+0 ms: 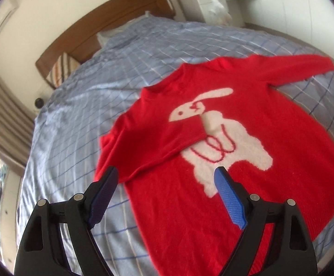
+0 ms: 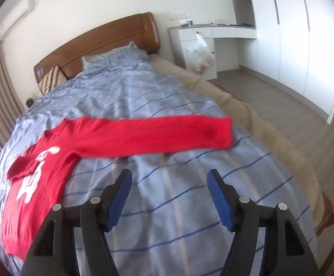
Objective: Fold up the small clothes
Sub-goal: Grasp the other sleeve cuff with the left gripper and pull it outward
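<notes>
Sweater (image 1: 247,142) is lying flat on the bed cover (image 1: 79,119); one sleeve (image 1: 148,142) is lying folded across its chest, the other sleeve (image 2: 157,133) is stretching toward 3 o'clock. Headboard (image 2: 102,43) is standing at 12, behind the pillow (image 2: 51,78). Desk (image 2: 213,36) is standing at 1.

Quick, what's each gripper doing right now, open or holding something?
Left gripper: open, empty, above the red sweater.
Right gripper: open, empty, over the bedspread.
</notes>
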`<state>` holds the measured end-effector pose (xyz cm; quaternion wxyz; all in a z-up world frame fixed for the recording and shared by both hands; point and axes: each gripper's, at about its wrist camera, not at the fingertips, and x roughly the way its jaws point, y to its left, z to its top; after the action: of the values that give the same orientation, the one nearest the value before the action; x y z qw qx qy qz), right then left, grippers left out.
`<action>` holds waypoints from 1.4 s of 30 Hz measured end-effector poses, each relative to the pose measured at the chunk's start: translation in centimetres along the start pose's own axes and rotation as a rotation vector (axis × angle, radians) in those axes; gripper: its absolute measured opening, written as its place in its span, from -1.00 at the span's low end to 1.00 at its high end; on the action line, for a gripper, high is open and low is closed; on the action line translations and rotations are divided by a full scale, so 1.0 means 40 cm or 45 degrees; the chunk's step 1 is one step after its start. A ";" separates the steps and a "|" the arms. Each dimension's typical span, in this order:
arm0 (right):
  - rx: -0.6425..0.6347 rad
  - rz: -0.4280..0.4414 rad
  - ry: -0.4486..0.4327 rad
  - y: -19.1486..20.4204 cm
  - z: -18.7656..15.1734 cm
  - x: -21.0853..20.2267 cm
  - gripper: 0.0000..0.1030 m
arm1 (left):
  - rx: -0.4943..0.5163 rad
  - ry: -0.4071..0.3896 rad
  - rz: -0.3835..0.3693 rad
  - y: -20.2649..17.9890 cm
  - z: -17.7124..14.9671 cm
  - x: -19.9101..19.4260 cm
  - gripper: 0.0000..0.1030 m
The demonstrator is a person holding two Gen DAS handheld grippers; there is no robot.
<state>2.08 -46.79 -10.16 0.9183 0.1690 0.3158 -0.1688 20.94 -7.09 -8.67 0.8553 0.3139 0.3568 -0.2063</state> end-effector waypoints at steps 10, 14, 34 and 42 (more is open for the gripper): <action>-0.150 0.166 -0.026 0.184 -0.195 -0.025 0.30 | 0.211 0.189 -0.074 -0.056 0.064 0.270 0.01; -0.174 0.162 -0.020 0.190 -0.202 -0.013 0.30 | 0.166 0.170 -0.143 -0.061 0.075 0.288 -0.96; -0.181 0.133 -0.037 0.194 -0.215 -0.012 0.30 | -1.507 0.298 0.635 0.710 -0.575 0.090 -0.96; -0.146 0.094 0.016 0.176 -0.223 0.017 0.30 | -1.605 0.387 0.579 0.682 -0.676 0.165 -0.97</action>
<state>0.85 -36.96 -15.77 0.9301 0.1285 0.3242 -0.1155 28.05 30.16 -17.75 0.8372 -0.1513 0.4498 0.2719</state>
